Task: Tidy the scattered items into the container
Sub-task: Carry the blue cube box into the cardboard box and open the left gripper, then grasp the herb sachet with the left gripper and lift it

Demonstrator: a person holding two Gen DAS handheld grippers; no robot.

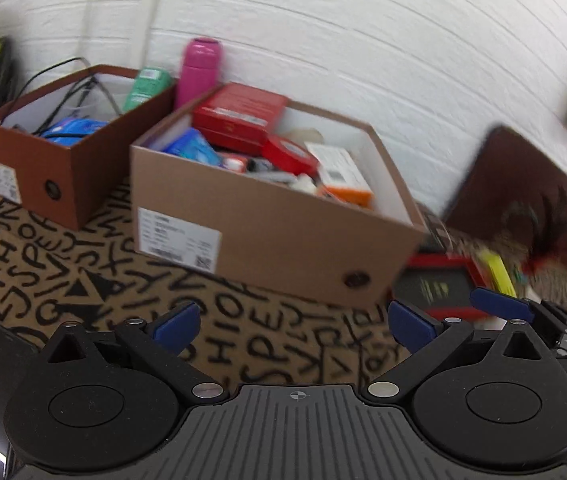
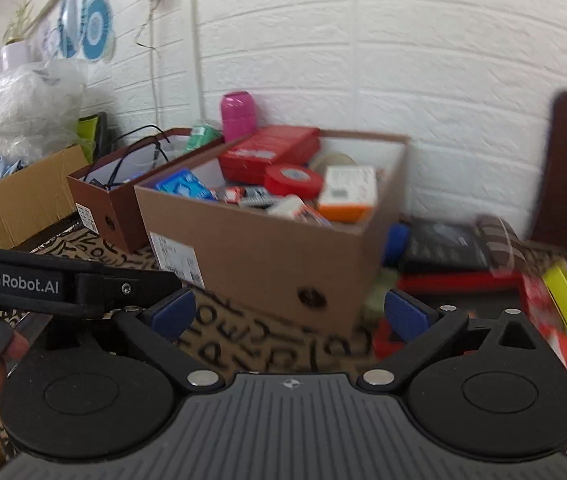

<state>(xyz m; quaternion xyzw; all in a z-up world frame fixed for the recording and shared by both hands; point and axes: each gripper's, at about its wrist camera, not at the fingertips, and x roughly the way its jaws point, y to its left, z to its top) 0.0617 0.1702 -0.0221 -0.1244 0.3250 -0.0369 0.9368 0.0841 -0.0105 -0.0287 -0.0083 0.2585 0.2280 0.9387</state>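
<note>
Both tongs (image 1: 291,326) (image 2: 289,314) gape empty before the tan box (image 1: 283,236), its long axis running toward the wall.

Black hand-held gripper (image 1: 292,326), blue pads (image 1: 176,322), silver screws.

Items right of the tan box (image 2: 267,256) are blurred.

box (image 1: 275,240): matt brown cardboard | mat (image 1: 83,280): rough woven cloth | wall (image 1: 363,40): white textured brick | bag (image 2: 19,108), upper left: glossy crinkled plastic
</note>
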